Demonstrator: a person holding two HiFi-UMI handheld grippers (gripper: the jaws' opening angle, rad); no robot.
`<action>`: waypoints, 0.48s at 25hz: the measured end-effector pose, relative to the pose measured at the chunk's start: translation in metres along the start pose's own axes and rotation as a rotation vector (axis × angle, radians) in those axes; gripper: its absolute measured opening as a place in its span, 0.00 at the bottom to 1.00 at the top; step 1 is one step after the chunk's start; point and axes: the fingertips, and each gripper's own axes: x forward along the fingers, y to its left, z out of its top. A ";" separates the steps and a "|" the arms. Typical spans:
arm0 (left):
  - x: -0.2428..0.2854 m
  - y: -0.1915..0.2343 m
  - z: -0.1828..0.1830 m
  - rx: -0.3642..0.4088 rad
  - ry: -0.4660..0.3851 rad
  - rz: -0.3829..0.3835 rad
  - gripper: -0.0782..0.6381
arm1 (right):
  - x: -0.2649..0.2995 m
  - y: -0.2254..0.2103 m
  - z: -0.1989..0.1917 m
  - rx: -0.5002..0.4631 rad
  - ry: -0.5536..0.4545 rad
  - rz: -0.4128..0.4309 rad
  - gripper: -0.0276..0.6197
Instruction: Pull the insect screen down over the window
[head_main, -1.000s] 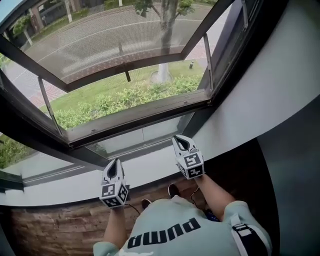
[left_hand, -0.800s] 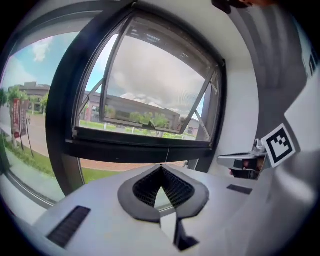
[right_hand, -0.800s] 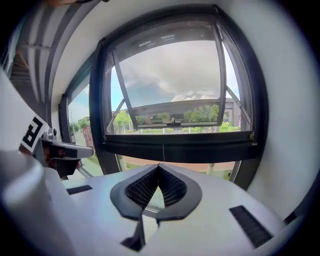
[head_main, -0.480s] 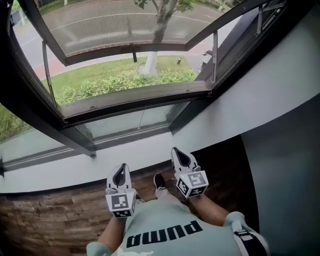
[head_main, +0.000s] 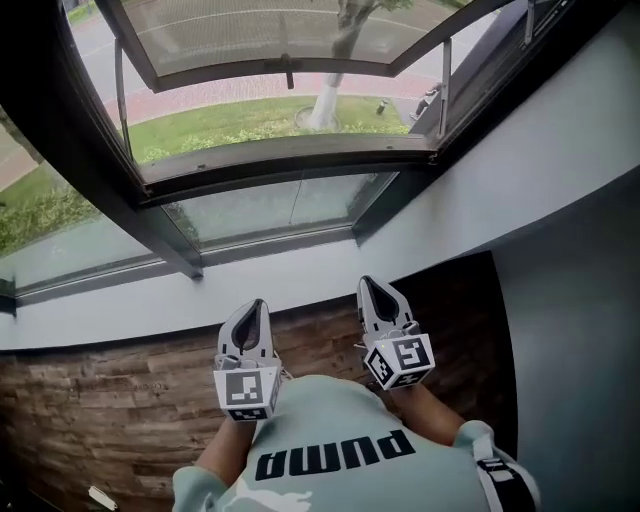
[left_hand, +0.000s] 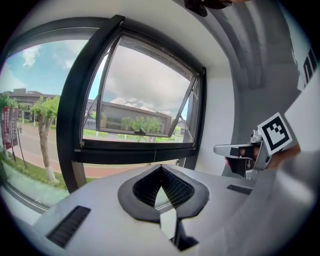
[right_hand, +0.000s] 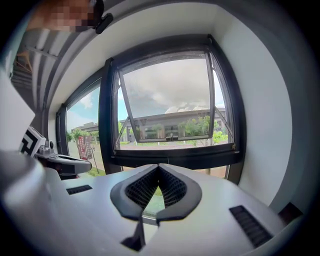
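Note:
The dark-framed window stands ahead of me, its top-hung sash tilted outward with a small handle on its lower rail. I cannot make out an insect screen across the opening; lawn and road show through it. My left gripper and right gripper hang side by side below the sill, close to my torso, both shut and empty. In the left gripper view the shut pads point at the window. The right gripper view shows the same window beyond its shut pads.
A white curved sill runs under a fixed lower pane. Below it is a brick-patterned wall. A grey wall closes the right side. Each gripper appears in the other's view, the right gripper and the left gripper.
The window has slid upward in the head view and more brick wall shows below. Both grippers have drawn nearer my torso, still shut and level with each other.

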 end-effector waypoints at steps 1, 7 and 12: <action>-0.003 -0.010 -0.001 0.005 -0.004 -0.001 0.13 | -0.008 -0.004 -0.001 0.001 -0.005 0.000 0.05; -0.013 -0.104 -0.006 -0.009 -0.029 -0.035 0.13 | -0.082 -0.045 -0.007 0.010 -0.042 0.012 0.05; -0.058 -0.190 -0.020 -0.165 -0.117 0.009 0.13 | -0.165 -0.073 -0.026 0.000 -0.066 0.091 0.05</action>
